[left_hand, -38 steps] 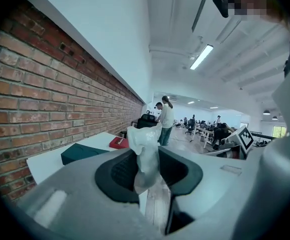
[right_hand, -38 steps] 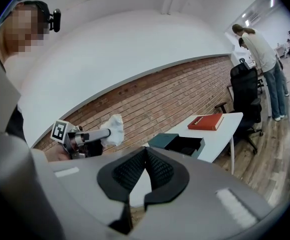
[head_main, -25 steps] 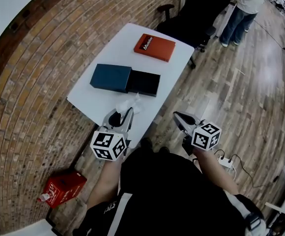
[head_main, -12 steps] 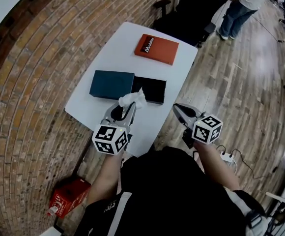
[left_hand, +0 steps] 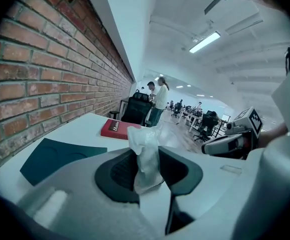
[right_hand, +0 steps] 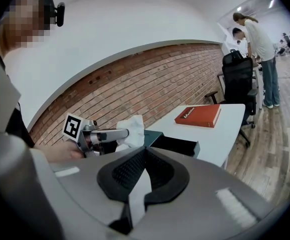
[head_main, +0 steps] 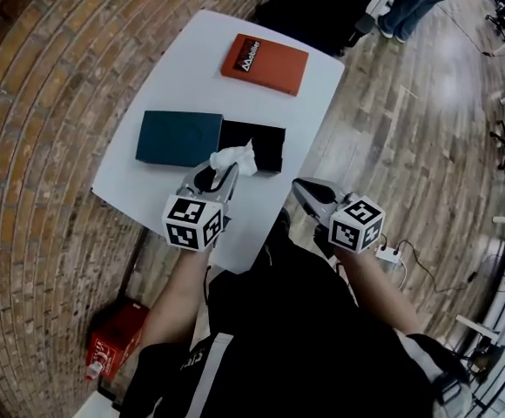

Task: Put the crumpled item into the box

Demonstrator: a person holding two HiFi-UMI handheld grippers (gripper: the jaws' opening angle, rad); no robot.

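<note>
A crumpled white tissue (head_main: 235,158) sticks out of my left gripper (head_main: 226,169), which is shut on it. The tissue hangs just at the near edge of the open black box (head_main: 268,136) on the white table (head_main: 148,190). A teal lid (head_main: 178,138) lies against the box's left side. In the left gripper view the tissue (left_hand: 145,154) is pinched between the dark pads. My right gripper (head_main: 300,192) hovers off the table's near right edge, shut with nothing in it. From the right gripper view I see the left gripper (right_hand: 125,133), the tissue (right_hand: 134,129) and the black box (right_hand: 177,145).
A red book-like box (head_main: 264,64) lies at the table's far end. A brick wall runs along the left. On the floor are a red case (head_main: 113,338) and a power strip (head_main: 390,255). An office chair (right_hand: 237,84) and people (right_hand: 257,39) stand beyond the table.
My left gripper has carried the tissue forward and lower, from the table's near edge up to the black box. The right gripper has drifted forward a little beside it.
</note>
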